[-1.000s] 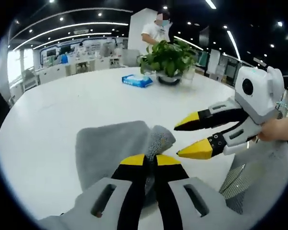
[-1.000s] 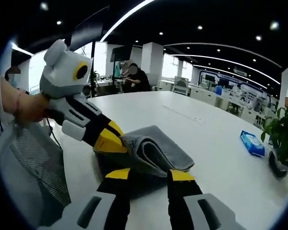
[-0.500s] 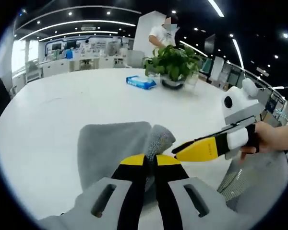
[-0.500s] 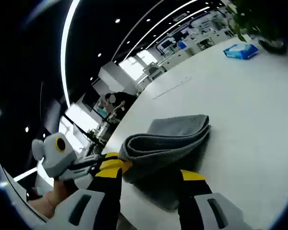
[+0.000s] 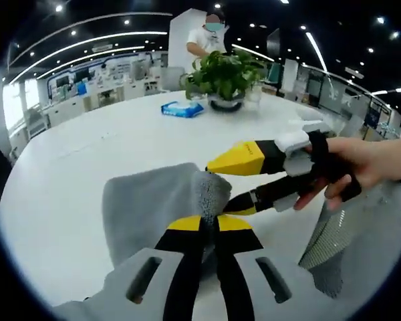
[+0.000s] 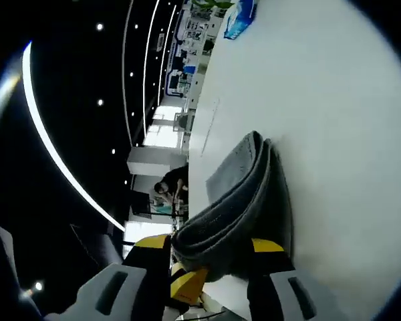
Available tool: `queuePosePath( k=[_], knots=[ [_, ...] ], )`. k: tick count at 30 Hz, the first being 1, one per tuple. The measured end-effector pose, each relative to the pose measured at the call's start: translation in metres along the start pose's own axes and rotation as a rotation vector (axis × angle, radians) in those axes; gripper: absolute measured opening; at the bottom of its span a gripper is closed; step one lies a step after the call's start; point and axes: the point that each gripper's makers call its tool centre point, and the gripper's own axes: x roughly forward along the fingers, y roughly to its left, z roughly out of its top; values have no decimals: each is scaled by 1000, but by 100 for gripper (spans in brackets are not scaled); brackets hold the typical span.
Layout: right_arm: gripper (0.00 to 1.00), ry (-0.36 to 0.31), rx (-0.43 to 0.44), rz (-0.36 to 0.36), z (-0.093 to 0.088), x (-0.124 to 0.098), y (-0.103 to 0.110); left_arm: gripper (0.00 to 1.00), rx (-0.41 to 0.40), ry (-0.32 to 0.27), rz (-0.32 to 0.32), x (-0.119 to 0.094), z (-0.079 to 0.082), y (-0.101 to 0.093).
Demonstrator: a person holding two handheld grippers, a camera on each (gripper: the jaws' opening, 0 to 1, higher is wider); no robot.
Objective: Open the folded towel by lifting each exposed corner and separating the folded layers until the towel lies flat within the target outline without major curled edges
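Pinching the near folded corner of the grey towel (image 5: 157, 200), our left gripper (image 5: 210, 224) keeps its jaws pressed together on the cloth. The towel lies folded near the front edge of the white desk (image 5: 87, 147). Our right gripper (image 6: 207, 251) stands with jaws spread around the rolled fold, not squeezing it. At the far edge we see a potted plant (image 5: 222, 75) and a blue wipes pack (image 5: 182, 108).

This is a large open-plan office. Long curved strip lights (image 5: 87, 41) and small round spotlights run across a dark ceiling. Rows of pale desks with chairs (image 5: 103, 93) fill the background. A person (image 5: 206, 37) stands beyond the wide white round tabletop (image 5: 87, 157), which carries a leafy green potted plant (image 5: 222, 79).
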Motion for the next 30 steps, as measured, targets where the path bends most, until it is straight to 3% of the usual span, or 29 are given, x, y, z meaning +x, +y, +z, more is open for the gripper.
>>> queuePosePath(
  k=[4,7,12,15,18,22,26,27,28,29,30],
  knots=[
    [42,-47,51,-8,12,-5,-5,5,133,46,-35,1,-9,-15],
    [36,-55,58,-36,15,-7,-13,5,187,63,-61,1,-11,-27],
    [11,-51,9,-110,16,-13,-29,6,251,96,-146,-1,-14,-55],
    [7,-43,-65,-165,16,-19,-38,7,268,99,-203,-2,-15,-68],
    [5,-47,-176,-207,18,-22,-40,7,182,67,-243,-4,-12,-73],
    [5,-26,-366,-254,21,-23,-35,9,-93,18,-207,-11,1,-51],
    [5,3,-653,-320,23,-21,-27,12,-236,-8,-118,-15,8,-13],
    [5,17,-763,-340,22,-20,-23,15,-271,-13,-96,-15,10,-4],
    [4,21,-811,-348,21,-19,-21,21,-279,-28,-98,-14,14,2],
    [4,46,-940,-364,17,-16,-17,23,-295,-28,-87,-14,15,7],
    [5,53,-990,-368,15,-15,-14,23,-307,-26,-75,-14,16,11]
  ],
)
